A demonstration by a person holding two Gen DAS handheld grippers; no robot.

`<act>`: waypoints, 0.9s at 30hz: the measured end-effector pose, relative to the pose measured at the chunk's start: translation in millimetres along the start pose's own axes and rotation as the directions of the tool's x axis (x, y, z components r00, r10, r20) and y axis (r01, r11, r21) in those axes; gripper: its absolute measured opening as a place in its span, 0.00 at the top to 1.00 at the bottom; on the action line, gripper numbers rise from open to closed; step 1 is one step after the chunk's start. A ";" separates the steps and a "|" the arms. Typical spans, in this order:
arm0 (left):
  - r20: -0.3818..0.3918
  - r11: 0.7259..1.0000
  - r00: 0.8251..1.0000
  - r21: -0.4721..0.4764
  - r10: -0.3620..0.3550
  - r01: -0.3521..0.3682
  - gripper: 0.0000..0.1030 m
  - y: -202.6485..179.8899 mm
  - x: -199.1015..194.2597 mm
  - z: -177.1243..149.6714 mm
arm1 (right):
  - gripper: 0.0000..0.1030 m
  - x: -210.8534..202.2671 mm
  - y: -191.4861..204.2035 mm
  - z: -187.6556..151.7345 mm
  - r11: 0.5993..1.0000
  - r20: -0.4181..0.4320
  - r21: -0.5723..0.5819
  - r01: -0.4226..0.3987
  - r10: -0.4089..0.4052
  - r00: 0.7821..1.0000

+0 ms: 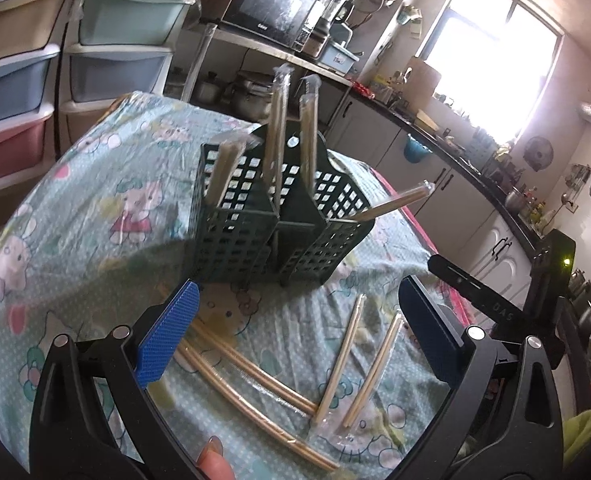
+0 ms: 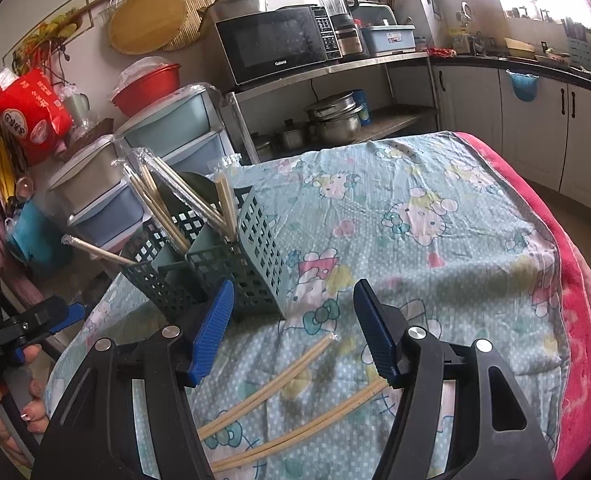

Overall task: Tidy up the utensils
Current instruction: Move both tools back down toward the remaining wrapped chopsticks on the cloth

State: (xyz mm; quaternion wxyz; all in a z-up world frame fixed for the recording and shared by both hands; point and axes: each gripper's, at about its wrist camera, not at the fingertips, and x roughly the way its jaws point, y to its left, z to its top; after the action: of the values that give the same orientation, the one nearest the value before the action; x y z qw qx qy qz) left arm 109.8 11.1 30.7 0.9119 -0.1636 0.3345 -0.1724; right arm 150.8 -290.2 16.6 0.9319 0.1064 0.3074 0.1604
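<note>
Cartoon-print cloth (image 2: 435, 208) over table in cluttered kitchen, green basket (image 1: 271, 236) near far edge, wrapped chopsticks (image 1: 251, 372) loose near front edge, left gripper (image 1: 295, 344) and right gripper (image 2: 295, 328) spread, empty.

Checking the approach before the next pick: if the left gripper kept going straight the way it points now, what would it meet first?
Probably the wrapped chopsticks lying on the tablecloth: the open left gripper tilts down toward them, short of the green basket. Depth is uncertain.

black tool (image 2: 293, 328), ribbed blue pads (image 2: 211, 332)
</note>
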 end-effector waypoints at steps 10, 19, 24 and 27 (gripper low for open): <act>-0.044 0.998 0.999 -0.049 0.030 -0.032 0.11 17.6 9.6 -15.8 | 0.42 3.5 2.0 -8.2 1.000 -0.027 -0.005 -0.005 0.005 1.000; -0.098 0.995 0.994 -0.088 0.046 -0.054 0.11 35.9 21.3 -29.3 | 0.42 13.1 5.2 -16.0 1.000 -0.064 -0.009 -0.011 0.011 0.998; -0.123 0.994 0.991 -0.095 0.047 -0.059 0.11 40.8 26.1 -34.9 | 0.42 15.8 8.1 -19.0 1.000 -0.075 -0.015 -0.015 0.014 0.997; -0.136 0.993 0.990 -0.105 0.045 -0.059 0.11 44.2 28.6 -38.4 | 0.42 18.4 8.5 -20.7 1.000 -0.083 -0.017 -0.016 0.014 0.996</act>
State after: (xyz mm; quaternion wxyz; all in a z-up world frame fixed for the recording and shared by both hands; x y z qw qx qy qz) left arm 113.8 31.1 -31.1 0.8816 -0.1923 0.4076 -0.1406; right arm 150.2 -273.6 -7.1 0.9180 0.0938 0.3436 0.1745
